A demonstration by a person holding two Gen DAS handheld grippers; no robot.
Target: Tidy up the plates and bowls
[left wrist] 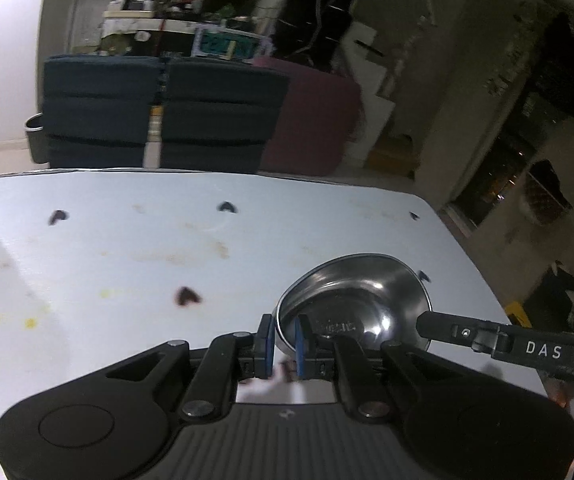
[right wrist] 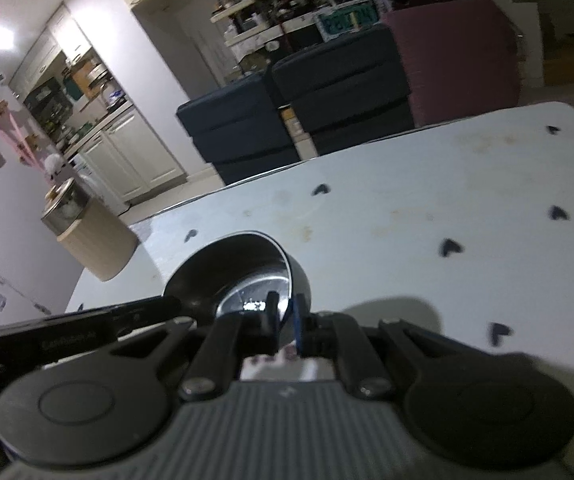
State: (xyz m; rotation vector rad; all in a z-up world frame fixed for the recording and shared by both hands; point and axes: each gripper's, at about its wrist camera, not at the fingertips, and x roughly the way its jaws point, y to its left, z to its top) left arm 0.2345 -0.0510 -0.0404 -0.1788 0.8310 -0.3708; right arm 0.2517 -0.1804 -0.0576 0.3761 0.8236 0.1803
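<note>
Pinching the near rim of a steel bowl (left wrist: 353, 304) between its blue pads, the left gripper (left wrist: 285, 346) has it above the white table (left wrist: 127, 248) — the right gripper (right wrist: 285, 320) clamps the rim too (opposite side). Beyond, dark blue cushions (left wrist: 159, 112) are stacked.

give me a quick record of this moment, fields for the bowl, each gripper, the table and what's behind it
bowl: steel bowl, empty, held by its rim at two sides
left gripper: shut on the bowl's rim
right gripper: shut on the rim at the other side
table: white top with small dark heart marks and faint yellowish stains
behind: dark blue stacked cushions, maroon cushion
</note>
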